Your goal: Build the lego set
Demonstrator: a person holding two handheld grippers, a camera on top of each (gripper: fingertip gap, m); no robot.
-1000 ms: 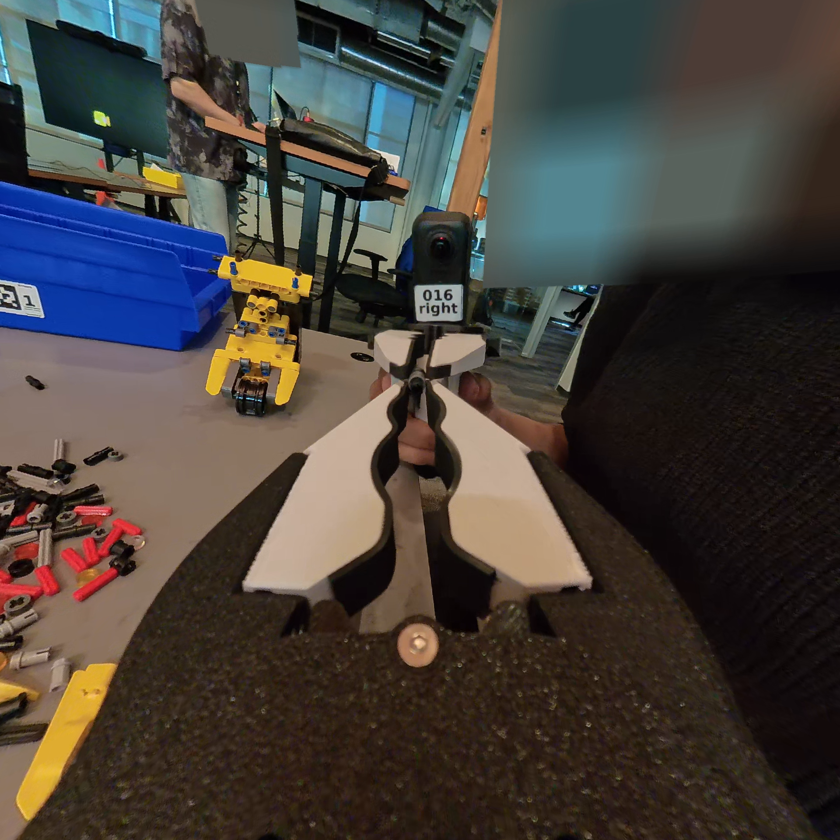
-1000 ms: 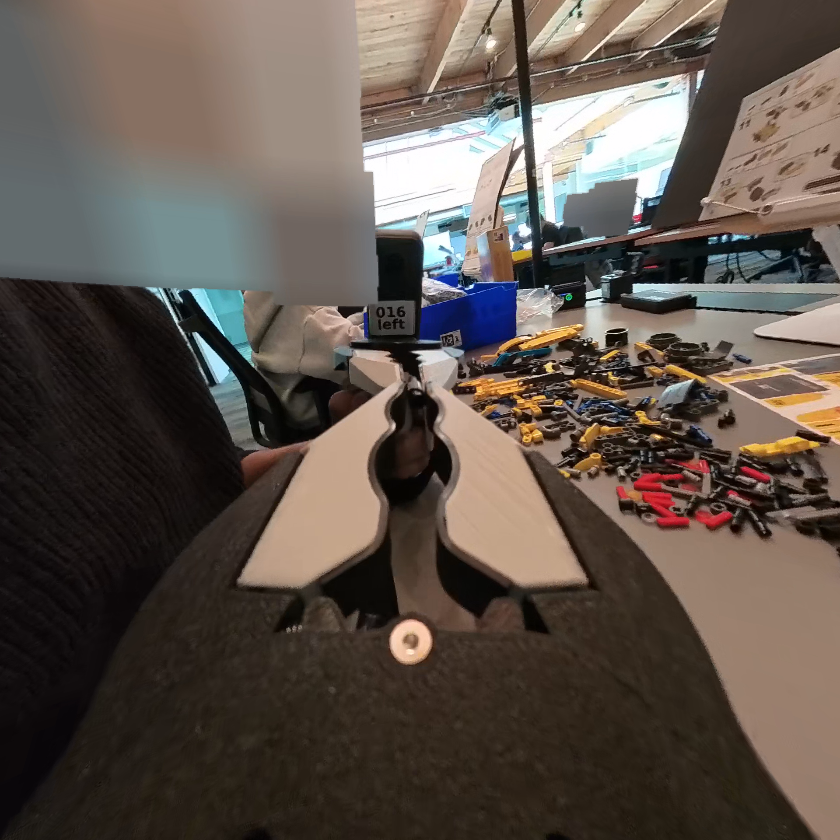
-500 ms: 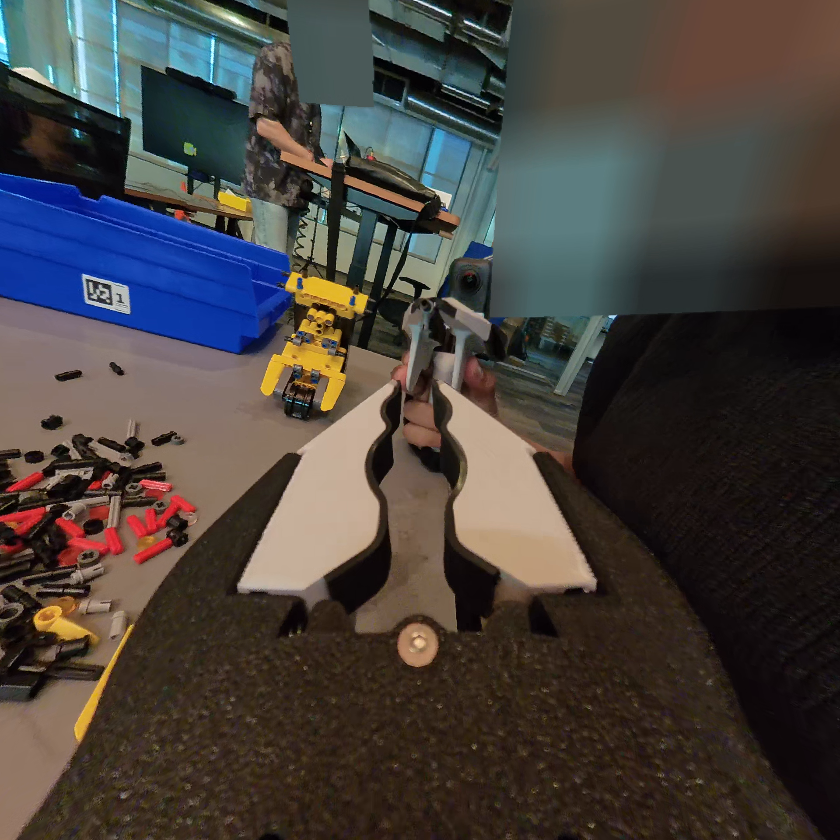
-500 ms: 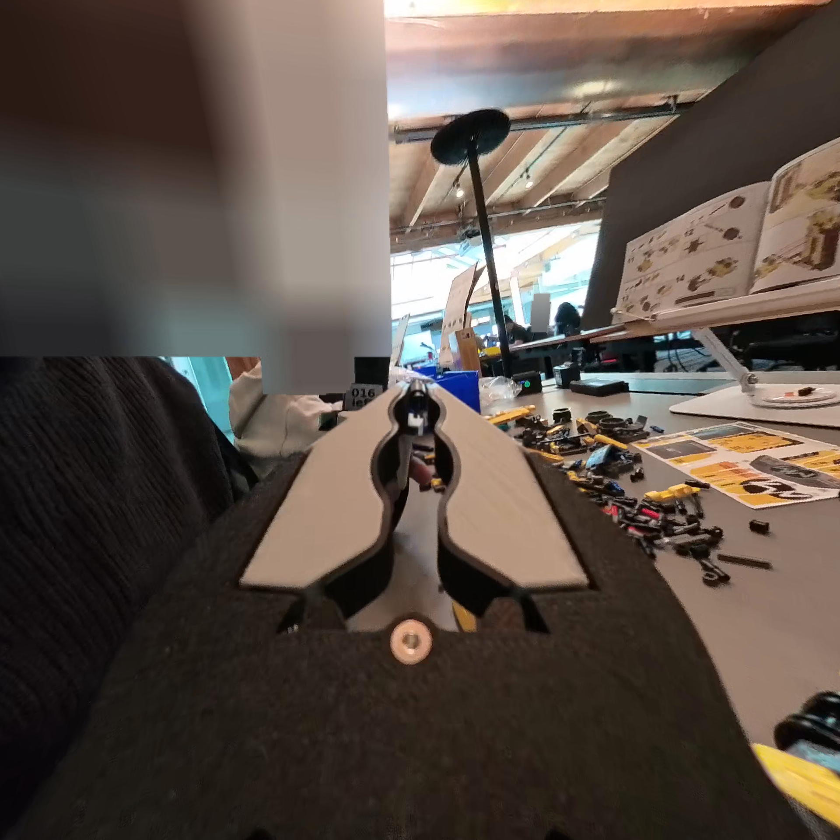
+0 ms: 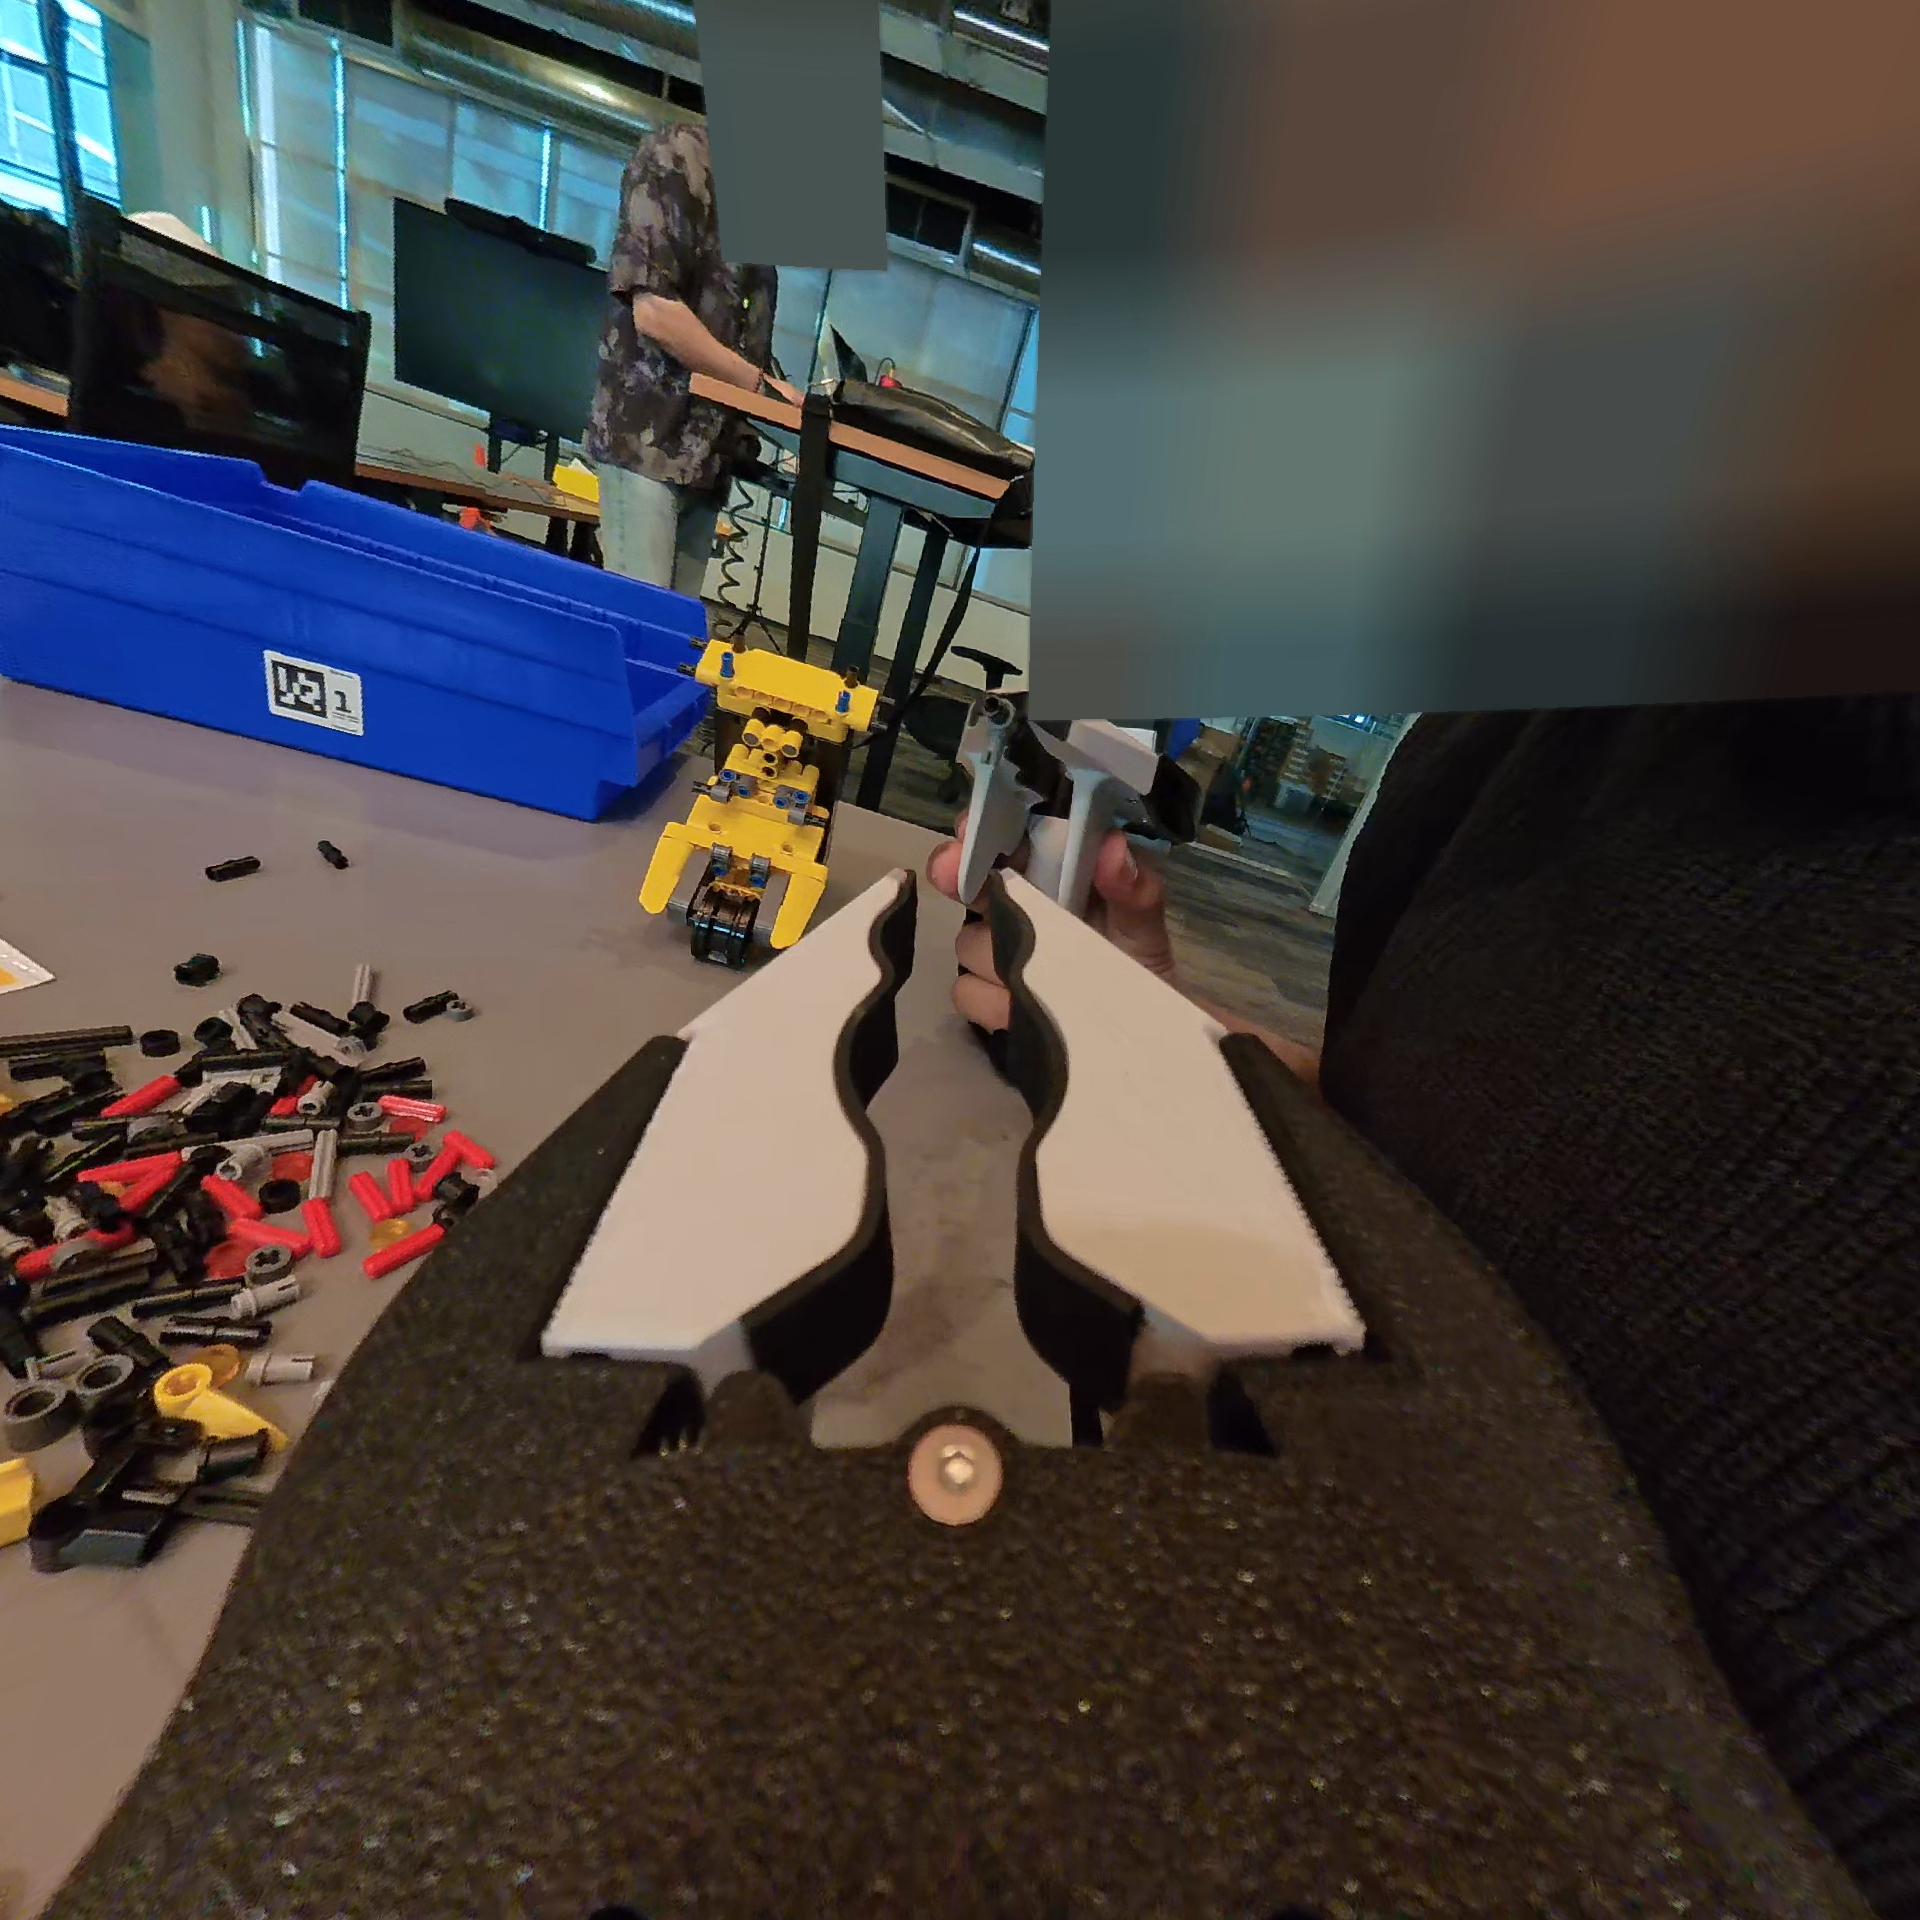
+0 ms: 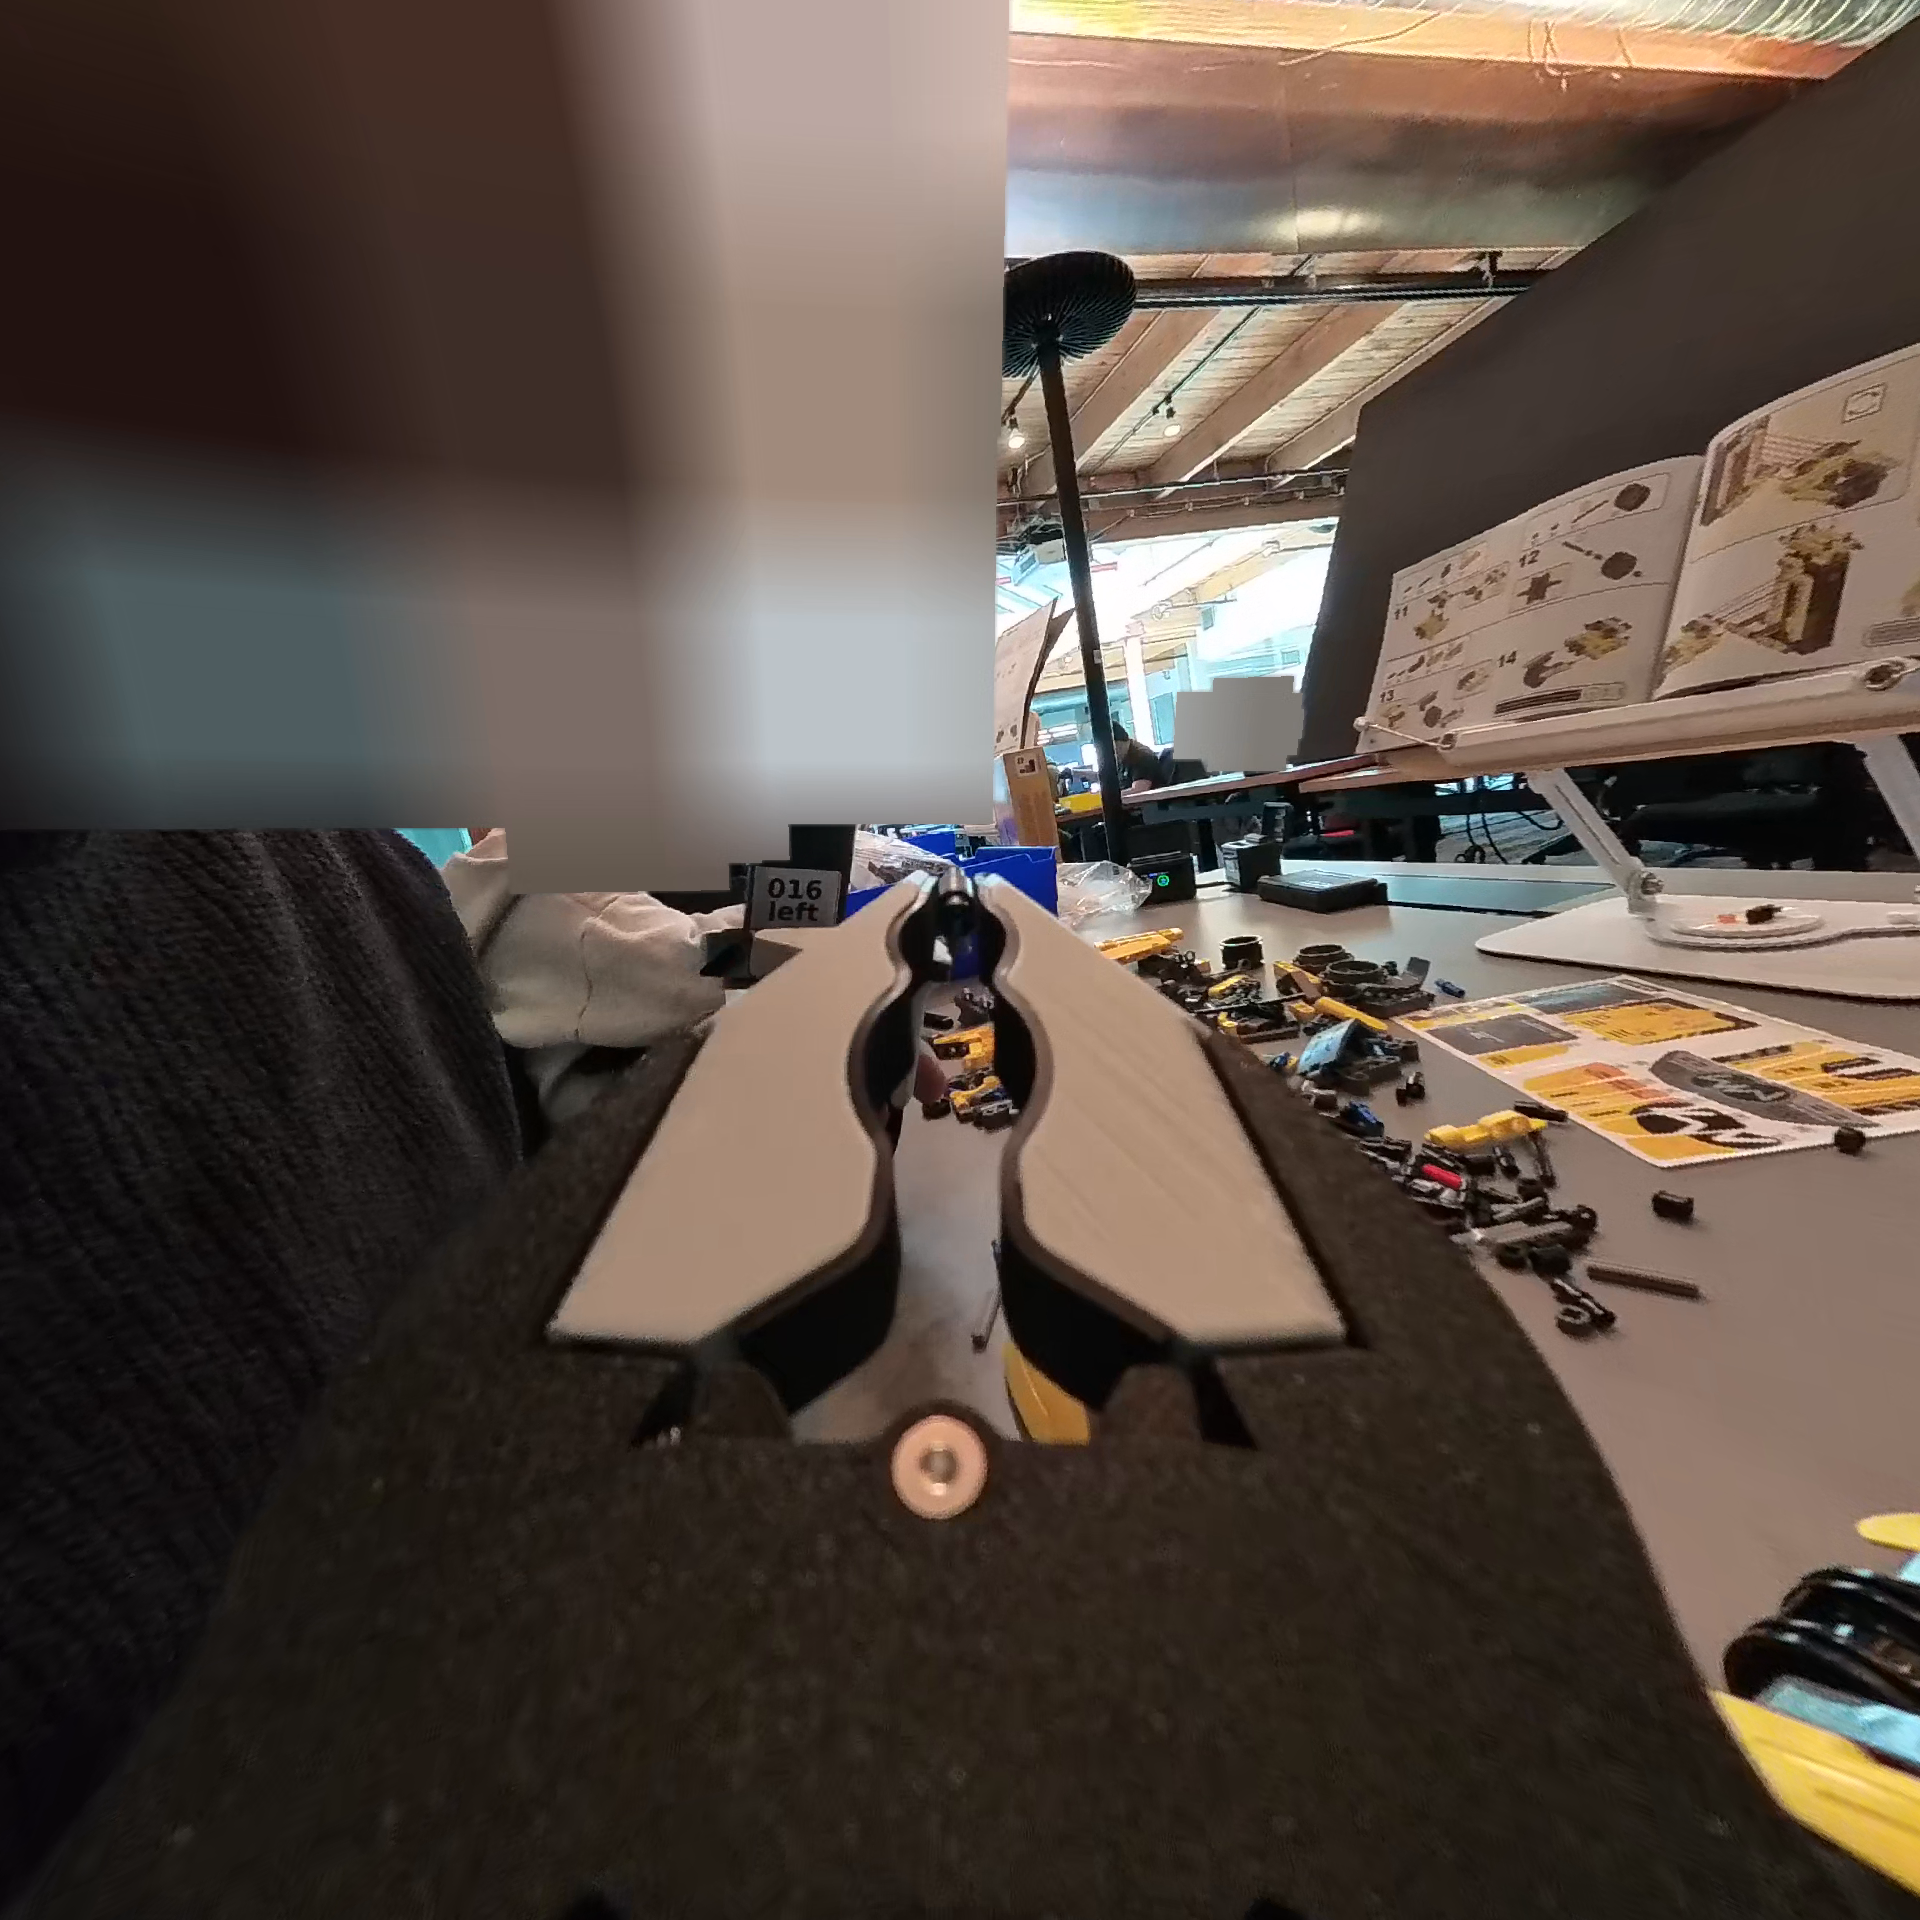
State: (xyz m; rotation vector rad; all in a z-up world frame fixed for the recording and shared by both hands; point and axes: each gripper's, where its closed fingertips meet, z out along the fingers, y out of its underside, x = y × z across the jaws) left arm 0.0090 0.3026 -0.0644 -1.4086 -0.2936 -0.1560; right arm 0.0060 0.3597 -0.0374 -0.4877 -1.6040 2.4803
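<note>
My left gripper (image 5: 951, 891) is open and empty, its jaws a small gap apart, held over the grey table (image 5: 540, 935) near its front edge. My right gripper (image 6: 951, 896) is shut on a small black pin (image 6: 952, 906) at its tips. In the left wrist view the right gripper (image 5: 995, 727) points upward just beyond my left fingertips, held by a hand (image 5: 1127, 894). A yellow brick-built vehicle (image 5: 743, 831) stands on the table to the left of both grippers.
A blue bin (image 5: 312, 623) sits behind a pile of red, black and grey pieces (image 5: 208, 1143). In the right wrist view there are more loose pieces (image 6: 1351, 1039), a leaflet (image 6: 1683, 1070), a booklet on a stand (image 6: 1662, 582) and a yellow-black part (image 6: 1829, 1683). My right fingertips sit around 7 cm from my left ones. The yellow brick-built vehicle (image 5: 743, 831) is about 15 cm from my right fingertips.
The two grippers met tip to tip on the small pin a second ago. My left gripper has opened and drawn apart; the right gripper has tilted upward with the pin.
</note>
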